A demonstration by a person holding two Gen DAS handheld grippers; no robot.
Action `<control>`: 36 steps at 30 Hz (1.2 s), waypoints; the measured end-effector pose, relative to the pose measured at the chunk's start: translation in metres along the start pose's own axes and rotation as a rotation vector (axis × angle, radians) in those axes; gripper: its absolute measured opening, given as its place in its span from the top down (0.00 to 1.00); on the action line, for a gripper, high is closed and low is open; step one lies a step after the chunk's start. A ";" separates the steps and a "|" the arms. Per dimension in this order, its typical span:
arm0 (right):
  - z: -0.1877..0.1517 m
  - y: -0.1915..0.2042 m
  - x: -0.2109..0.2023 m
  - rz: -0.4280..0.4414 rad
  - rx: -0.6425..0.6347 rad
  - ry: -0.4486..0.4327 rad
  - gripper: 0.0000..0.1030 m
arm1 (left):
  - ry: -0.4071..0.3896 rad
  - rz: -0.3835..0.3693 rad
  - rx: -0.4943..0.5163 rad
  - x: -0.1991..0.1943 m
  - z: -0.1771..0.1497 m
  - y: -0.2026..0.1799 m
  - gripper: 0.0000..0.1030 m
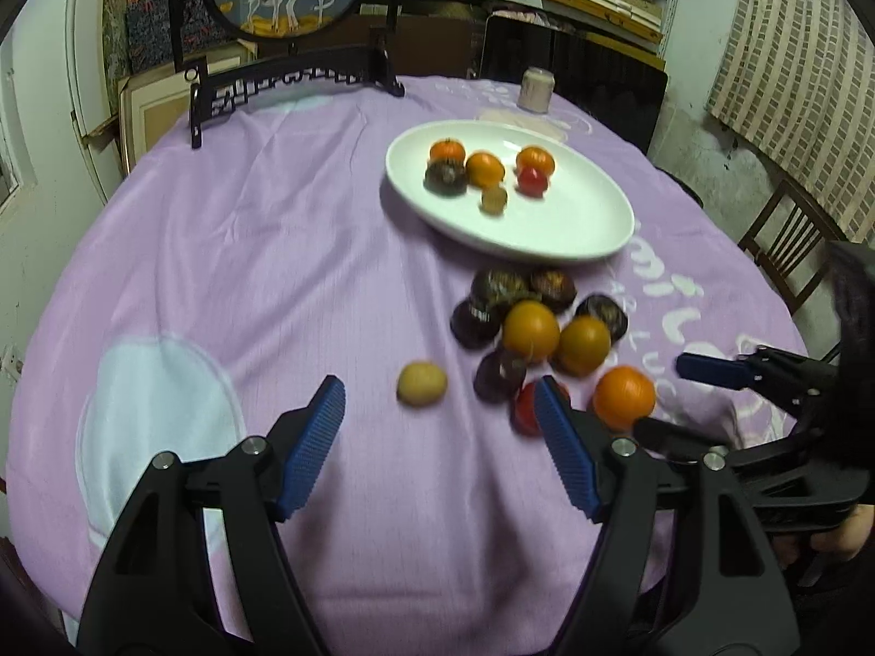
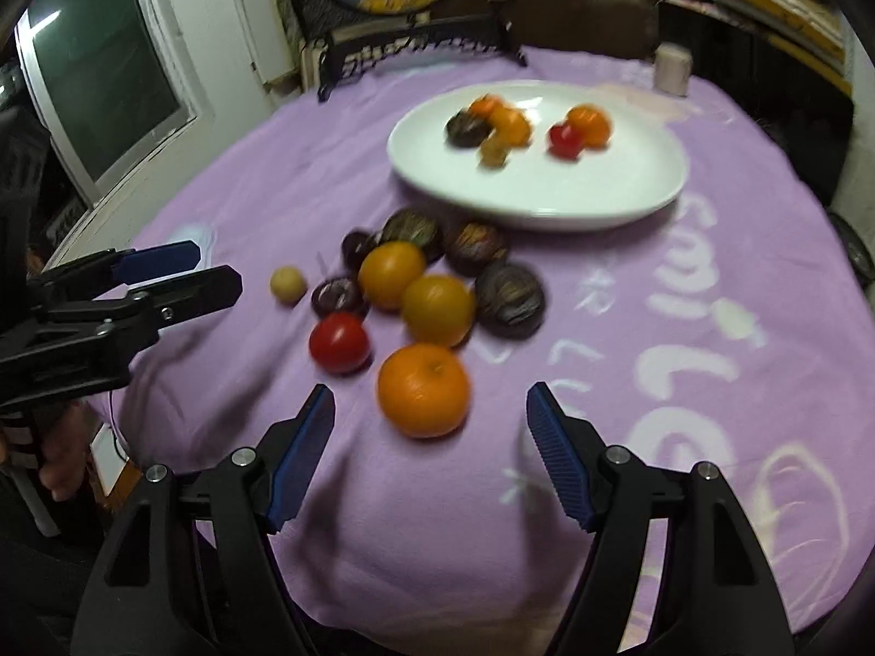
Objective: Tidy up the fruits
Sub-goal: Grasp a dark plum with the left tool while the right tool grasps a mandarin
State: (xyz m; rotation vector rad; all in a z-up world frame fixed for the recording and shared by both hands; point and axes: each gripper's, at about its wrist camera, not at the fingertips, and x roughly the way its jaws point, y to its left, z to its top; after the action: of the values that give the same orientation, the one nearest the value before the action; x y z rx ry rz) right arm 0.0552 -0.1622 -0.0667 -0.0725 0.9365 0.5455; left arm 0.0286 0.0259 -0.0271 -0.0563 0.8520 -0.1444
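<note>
Fruits: six rest on glossy oval white plate point(image 2: 629, 202); ten smooth round ones cluster on purple cloth point(image 2: 601, 492) beside it. Left gripper point(image 1: 440, 437) and right gripper point(image 2: 432, 437), ribbed blue pads apart, empty.

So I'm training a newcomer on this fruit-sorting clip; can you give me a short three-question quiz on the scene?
1. True or false: the white plate is empty.
2. Which fruit lies nearest the right gripper: A the big orange, B the red fruit, C the small yellow fruit?
3. Does the left gripper hold anything?

Key: 1 false, it holds six fruits. 2 A. 3 No, both grippers are open and empty.
</note>
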 end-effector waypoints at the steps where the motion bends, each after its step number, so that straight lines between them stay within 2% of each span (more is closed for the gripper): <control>1: -0.001 0.001 0.006 0.002 -0.002 -0.004 0.29 | 0.004 -0.003 -0.001 0.001 0.000 0.000 0.29; 4: -0.001 0.000 0.026 0.011 -0.004 0.031 0.60 | 0.013 -0.015 0.001 0.000 -0.004 -0.002 0.29; 9: -0.004 -0.003 0.015 0.006 0.007 0.006 0.61 | 0.041 -0.037 0.020 0.006 -0.010 -0.013 0.29; 15: -0.011 -0.028 -0.006 -0.047 0.081 -0.035 0.61 | 0.078 -0.043 0.067 0.028 -0.006 -0.033 0.29; 20: -0.019 -0.035 -0.014 -0.037 0.107 -0.045 0.61 | 0.117 -0.029 0.009 0.052 0.009 -0.024 0.31; 21: -0.019 -0.035 -0.014 -0.035 0.108 -0.046 0.61 | 0.103 -0.020 0.004 0.053 0.013 -0.023 0.33; 23: -0.021 -0.037 -0.016 -0.030 0.111 -0.048 0.61 | 0.096 -0.005 0.023 0.054 0.020 -0.026 0.50; 25: -0.021 -0.037 -0.017 -0.023 0.113 -0.050 0.61 | 0.103 -0.024 0.029 0.058 0.025 -0.029 0.63; 29: -0.022 -0.037 -0.020 -0.014 0.109 -0.053 0.61 | 0.122 -0.050 0.016 0.060 0.027 -0.025 0.65; 34: -0.022 -0.038 -0.019 -0.002 0.114 -0.052 0.61 | 0.122 -0.010 -0.018 0.055 0.018 0.000 0.64; 36: -0.021 -0.038 -0.018 0.005 0.115 -0.048 0.61 | 0.138 -0.017 -0.035 0.057 0.014 0.008 0.63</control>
State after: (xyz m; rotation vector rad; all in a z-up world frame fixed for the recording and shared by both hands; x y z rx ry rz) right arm 0.0489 -0.2085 -0.0722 0.0464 0.9199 0.4954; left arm 0.0768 0.0249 -0.0612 -0.0875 0.9922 -0.1506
